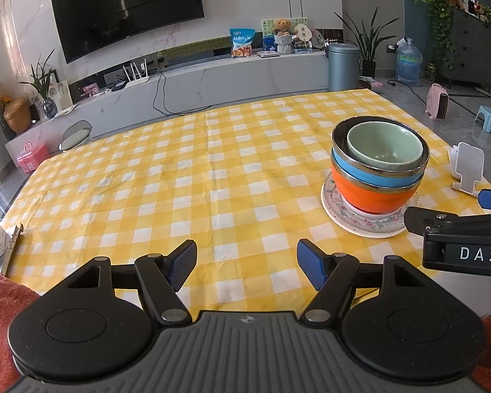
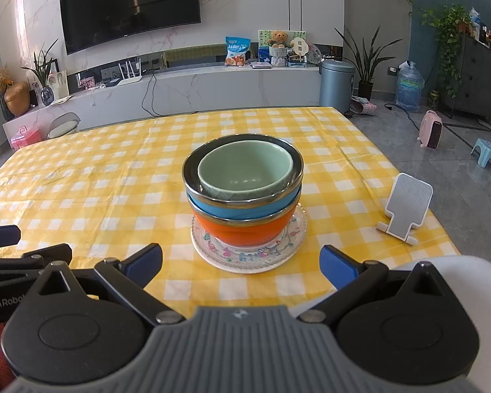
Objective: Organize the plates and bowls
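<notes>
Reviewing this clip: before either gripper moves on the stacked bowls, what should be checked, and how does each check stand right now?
1. Left gripper open, holding nothing: ok.
2. Right gripper open, holding nothing: ok.
3. Pale green ceramic bowl nested inside blue steel-rimmed bowl: ok.
4. Blue bowl seated in orange steel-rimmed bowl: ok.
5. Orange bowl resting on patterned glass plate: ok.
6. White phone stand apart from the stack: ok.

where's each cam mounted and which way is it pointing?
Left wrist: on the left tongs, looking across the checked table; bowl stack off right; right tongs at the edge, red sleeve showing.
Right wrist: on the right tongs, aimed straight at the stack; left tongs at the left edge.
Shared: stack, plate, phone stand, TV wall.
</notes>
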